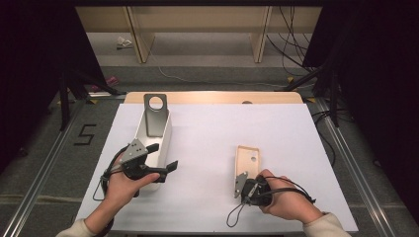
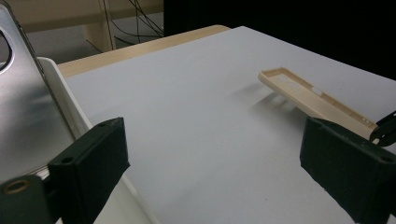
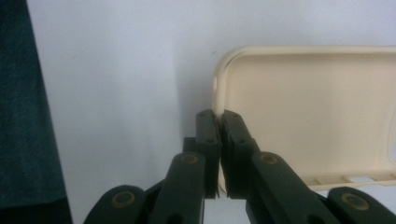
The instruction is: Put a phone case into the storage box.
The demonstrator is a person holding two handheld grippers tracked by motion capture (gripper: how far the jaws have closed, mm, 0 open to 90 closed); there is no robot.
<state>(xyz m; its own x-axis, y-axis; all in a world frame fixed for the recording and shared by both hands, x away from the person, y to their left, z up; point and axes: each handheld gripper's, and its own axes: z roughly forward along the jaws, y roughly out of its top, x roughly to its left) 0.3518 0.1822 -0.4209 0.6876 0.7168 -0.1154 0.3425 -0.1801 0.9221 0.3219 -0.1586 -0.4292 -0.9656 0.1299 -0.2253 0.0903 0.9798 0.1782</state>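
So the right claw is clamped tight on the near edge wall of the cream phone case; in the right gripper view you can see the thin rim pinched between both pads, right by a corner; the case sits on the white surface, right of centre, open side up, and from the left gripper view its far end looks lifted a bit off the sheet, though I can't swear to how much.

The left claw is spread wide with nothing in it, hovering by the near end of the white tray; inside that tray leans a grey metal plate with a round hole near its top.

My take on doing this well: a grip that close to the corner on a soft rim is going to let the case flop or twist, so keep the lift slow and level and don't swing it; if it's headed for the tray, come in over the wall rather than dragging across the sheet; the free claw could steady the far end if it sags.

Count: one case; one tray; one metal plate; two claws.
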